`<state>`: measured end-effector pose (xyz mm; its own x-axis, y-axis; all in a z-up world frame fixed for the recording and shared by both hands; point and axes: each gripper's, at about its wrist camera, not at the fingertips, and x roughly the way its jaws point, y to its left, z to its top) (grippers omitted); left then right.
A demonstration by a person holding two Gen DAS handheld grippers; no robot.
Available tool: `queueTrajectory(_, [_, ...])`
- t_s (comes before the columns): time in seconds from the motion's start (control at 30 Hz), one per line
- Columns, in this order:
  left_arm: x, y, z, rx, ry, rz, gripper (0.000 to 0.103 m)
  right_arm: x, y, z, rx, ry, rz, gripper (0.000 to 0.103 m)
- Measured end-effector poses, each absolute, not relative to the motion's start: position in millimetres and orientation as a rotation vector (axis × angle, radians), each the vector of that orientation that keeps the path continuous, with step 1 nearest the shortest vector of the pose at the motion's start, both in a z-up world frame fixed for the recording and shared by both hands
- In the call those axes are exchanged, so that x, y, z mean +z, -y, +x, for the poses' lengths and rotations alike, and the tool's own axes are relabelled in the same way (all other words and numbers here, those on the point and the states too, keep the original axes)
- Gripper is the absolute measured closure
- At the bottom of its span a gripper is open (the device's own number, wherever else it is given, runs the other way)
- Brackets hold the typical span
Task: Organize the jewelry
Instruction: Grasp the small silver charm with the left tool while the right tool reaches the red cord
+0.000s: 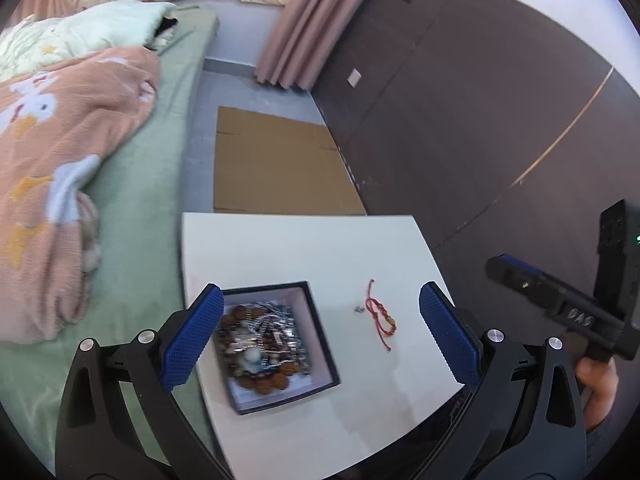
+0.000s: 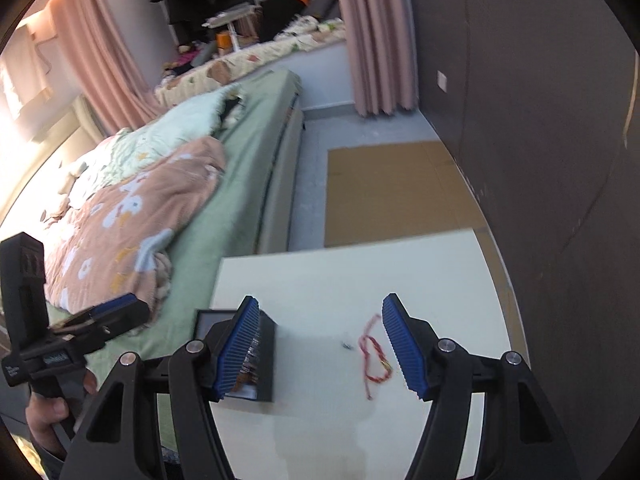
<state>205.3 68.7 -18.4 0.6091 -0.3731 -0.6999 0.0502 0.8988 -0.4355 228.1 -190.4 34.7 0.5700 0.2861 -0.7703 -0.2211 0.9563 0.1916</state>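
An open black box (image 1: 316,320) with a white lining sits on the white table (image 1: 320,248), filled with several beaded bracelets and shiny pieces (image 1: 260,344). A red string bracelet (image 1: 380,316) lies on the table right of the box, with a tiny metal piece (image 1: 359,309) beside it. My left gripper (image 1: 320,336) is open and empty above the box and bracelet. My right gripper (image 2: 320,348) is open and empty; the red bracelet (image 2: 374,356) and small piece (image 2: 346,345) lie between its fingers, the box (image 2: 266,360) behind its left finger.
A bed with green sheet (image 2: 248,184) and a pink blanket (image 1: 60,160) runs along the table's left. Flat cardboard (image 1: 276,160) lies on the floor beyond the table. A dark wall panel (image 1: 480,120) stands to the right. Pink curtains (image 2: 376,40) hang at the back.
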Motion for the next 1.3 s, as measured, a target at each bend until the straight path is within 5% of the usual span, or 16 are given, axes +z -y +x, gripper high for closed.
queueTrajectory(0.2, [-34, -21, 222, -0.280, -0.943, -0.320, 0.007, -22, 232, 235, 0.278, -0.996, 0.167, 0.041])
queueTrajectory(0.5, [-72, 37, 248, -0.304, -1.059, -0.235, 0.032, -72, 277, 246, 0.259, -1.073, 0.250, 0.041])
queueTrajectory(1.3, [-149, 102, 289, -0.269, -1.226, -0.086, 0.073, -119, 313, 277, 0.251, -1.155, 0.262, 0.043])
